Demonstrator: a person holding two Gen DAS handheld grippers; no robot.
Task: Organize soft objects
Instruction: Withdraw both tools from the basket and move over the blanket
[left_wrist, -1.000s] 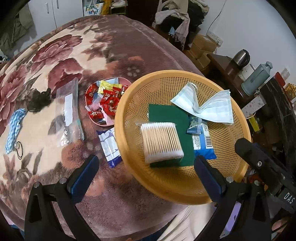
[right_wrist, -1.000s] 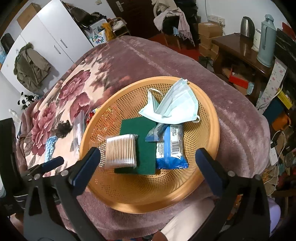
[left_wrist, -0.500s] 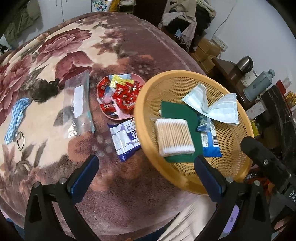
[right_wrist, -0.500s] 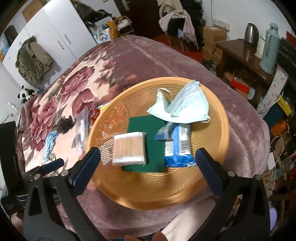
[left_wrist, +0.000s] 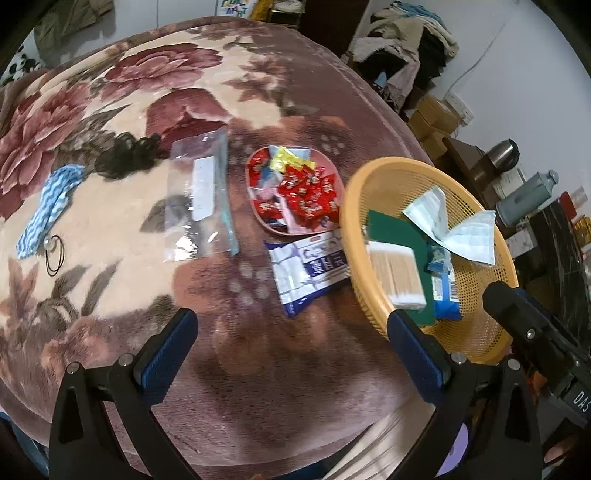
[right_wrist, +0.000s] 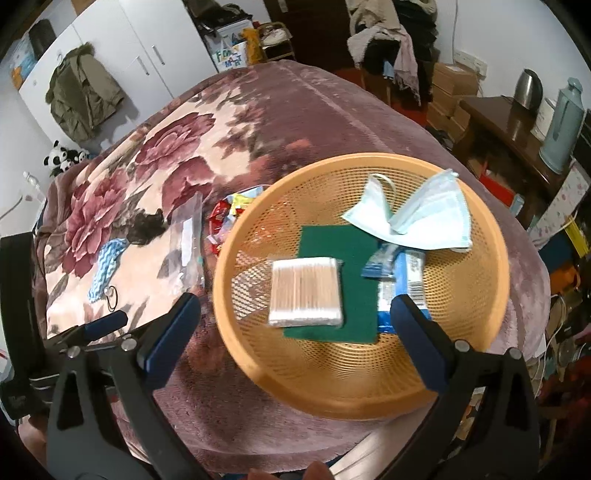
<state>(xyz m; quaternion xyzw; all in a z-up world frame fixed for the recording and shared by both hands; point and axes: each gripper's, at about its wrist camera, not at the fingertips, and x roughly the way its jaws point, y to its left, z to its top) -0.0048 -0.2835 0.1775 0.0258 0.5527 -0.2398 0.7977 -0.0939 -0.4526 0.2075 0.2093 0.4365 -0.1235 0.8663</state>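
Observation:
An orange mesh basket (right_wrist: 491, 302) on a floral blanket holds a cotton swab pack (right_wrist: 306, 292), a green cloth (right_wrist: 332, 258), a blue packet (right_wrist: 406, 280) and a face mask (right_wrist: 424, 218). The basket also shows in the left wrist view (left_wrist: 480, 332). Left of it lie a blue-white tissue pack (left_wrist: 310, 269), a pink dish of candies (left_wrist: 258, 214), a clear zip bag (left_wrist: 201, 195), a blue scrunchie (left_wrist: 48, 210) and a black hair tie (left_wrist: 55, 251). My left gripper (left_wrist: 291, 350) is open above the blanket near the tissue pack. My right gripper (right_wrist: 295, 328) is open above the basket.
The blanket (left_wrist: 110, 110) covers a bed whose front edge drops just below both grippers. A dark table (right_wrist: 517, 122) with a kettle and thermos stands at the right. Boxes, clothes and white wardrobes (right_wrist: 122, 55) lie beyond.
My left gripper has swung left, away from the basket, over the blanket and tissue pack. My right gripper has pulled back slightly and drifted left. Both stay open and empty.

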